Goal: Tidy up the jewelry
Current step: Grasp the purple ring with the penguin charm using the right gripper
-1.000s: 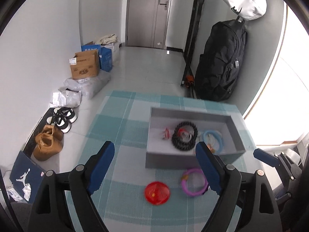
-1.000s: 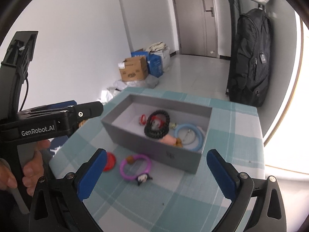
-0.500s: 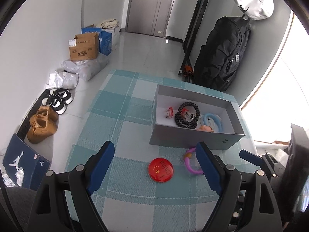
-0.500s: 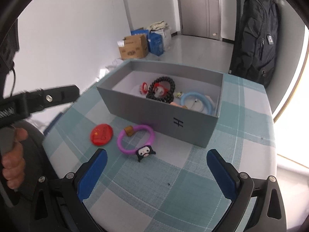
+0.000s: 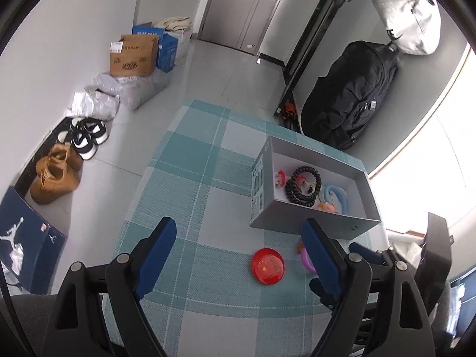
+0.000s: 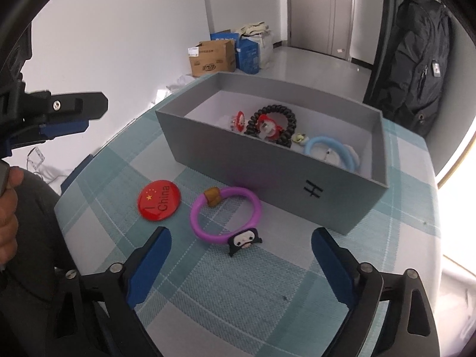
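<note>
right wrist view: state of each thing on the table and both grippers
grey box: open, no lid
purple bracelet: flat on cloth, outside box
red badge: face up, outside box
black bracelet: inside box
blue bracelet: inside box
right gripper: open, empty
left gripper: open, empty

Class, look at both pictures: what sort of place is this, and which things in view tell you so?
Probably a home entryway or hallway: shoes line the wall, a black backpack and cardboard box sit near a grey door. The checked tablecloth suggests a household table.
</note>
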Demonstrator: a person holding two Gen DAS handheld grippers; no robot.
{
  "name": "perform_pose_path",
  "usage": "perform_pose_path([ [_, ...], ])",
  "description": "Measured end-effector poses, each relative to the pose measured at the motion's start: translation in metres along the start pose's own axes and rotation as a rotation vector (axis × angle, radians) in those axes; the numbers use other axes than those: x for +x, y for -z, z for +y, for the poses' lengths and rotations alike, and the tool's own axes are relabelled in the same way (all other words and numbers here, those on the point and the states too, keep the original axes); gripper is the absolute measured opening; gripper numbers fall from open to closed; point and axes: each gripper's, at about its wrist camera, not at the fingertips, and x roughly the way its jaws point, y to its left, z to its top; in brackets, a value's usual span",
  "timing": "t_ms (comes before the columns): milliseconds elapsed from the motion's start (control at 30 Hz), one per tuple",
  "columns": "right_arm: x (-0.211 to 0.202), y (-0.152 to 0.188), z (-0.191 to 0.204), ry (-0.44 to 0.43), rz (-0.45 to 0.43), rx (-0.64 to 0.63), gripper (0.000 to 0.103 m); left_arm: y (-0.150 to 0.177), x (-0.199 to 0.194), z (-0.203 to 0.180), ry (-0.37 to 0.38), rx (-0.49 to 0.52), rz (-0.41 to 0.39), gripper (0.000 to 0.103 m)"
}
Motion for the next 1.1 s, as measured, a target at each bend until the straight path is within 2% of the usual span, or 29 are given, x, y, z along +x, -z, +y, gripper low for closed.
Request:
perform_pose_path([
  [100,0.006,-0.001,0.001,0.018,0.008,-0.013,0.086,-0.001,0.004,0.001,0.011,-0.006,0.021,0.083],
  [267,0.011,-0.005,0.001,0.022,0.005,-0.012,0.084,-0.002,0.008,0.003,0.015,0.004,0.037,0.083],
  [433,0.016,-0.011,0.003,0.015,-0.007,-0.013,0.071,-0.001,0.007,0.0,-0.005,0.032,0.035,0.083],
  [567,0.015,-0.011,0.006,0.009,-0.017,-0.038,0.053,0.0,0.005,-0.004,-0.016,0.062,0.028,0.083],
  [1000,0.006,-0.014,-0.001,-0.032,-0.048,0.011,0.05,0.004,0.01,-0.005,-0.034,0.087,0.044,0.083],
  [1100,0.004,-0.014,-0.002,-0.037,-0.056,0.018,0.05,0.008,0.012,-0.007,-0.064,0.109,0.044,0.083],
])
